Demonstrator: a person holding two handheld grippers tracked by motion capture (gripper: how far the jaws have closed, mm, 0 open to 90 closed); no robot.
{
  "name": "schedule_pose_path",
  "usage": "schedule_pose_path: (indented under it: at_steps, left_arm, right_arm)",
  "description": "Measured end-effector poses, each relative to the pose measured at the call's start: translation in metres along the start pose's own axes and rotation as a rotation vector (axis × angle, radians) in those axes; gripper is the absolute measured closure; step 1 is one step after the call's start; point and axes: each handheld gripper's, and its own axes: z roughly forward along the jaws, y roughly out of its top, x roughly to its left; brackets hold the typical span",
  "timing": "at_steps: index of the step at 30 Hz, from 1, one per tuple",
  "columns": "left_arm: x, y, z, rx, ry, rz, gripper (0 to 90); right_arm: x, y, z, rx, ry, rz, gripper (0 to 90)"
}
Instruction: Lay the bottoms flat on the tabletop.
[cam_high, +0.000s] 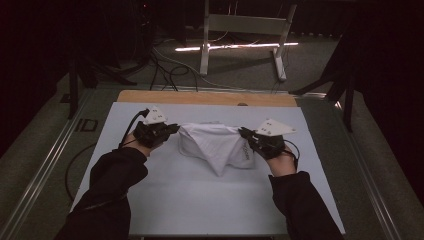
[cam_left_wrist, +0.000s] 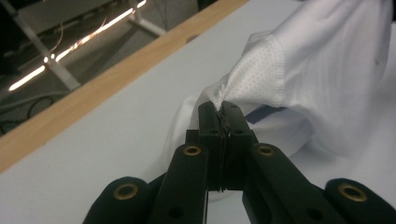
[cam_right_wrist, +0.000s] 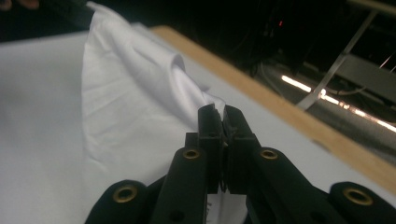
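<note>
A white garment (cam_high: 216, 144) hangs stretched between my two grippers over the middle of the white table (cam_high: 200, 205), its lower part sagging to the surface. My left gripper (cam_high: 175, 128) is shut on the garment's left end; a pinched corner of dotted mesh fabric (cam_left_wrist: 261, 70) sticks out above the closed jaws of the left gripper (cam_left_wrist: 224, 108). My right gripper (cam_high: 243, 133) is shut on the garment's right end, where white cloth (cam_right_wrist: 135, 93) bunches at the tips of the right gripper (cam_right_wrist: 222, 112).
A wooden strip (cam_high: 205, 97) edges the table's far side. Beyond it stand a white metal frame (cam_high: 245, 30) and loose black cables (cam_high: 165, 70) on the floor. Dark sleeves (cam_high: 112, 190) come in from the bottom.
</note>
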Motion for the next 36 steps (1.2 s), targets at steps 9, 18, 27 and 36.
schedule_pose_path:
  at_steps: [9, 18, 27, 36]
  left_arm:
    - [-0.038, -0.012, -0.016, 0.013, -0.103, 0.046, 89.9]
    - [-0.067, -0.063, 0.006, 0.08, -0.196, 0.031, 57.2]
    - [-0.047, -0.083, 0.011, 0.096, -0.148, -0.038, 42.8]
    - [-0.032, -0.092, 0.02, 0.126, -0.105, -0.083, 38.1]
  right_arm:
    - [0.02, -0.023, -0.038, 0.003, 0.02, -0.03, 88.6]
    - [0.02, -0.087, -0.061, 0.164, -0.01, -0.005, 88.5]
    - [0.023, -0.115, -0.092, 0.199, 0.006, 0.024, 88.4]
    - [0.019, -0.141, -0.122, 0.23, -0.057, 0.095, 88.2]
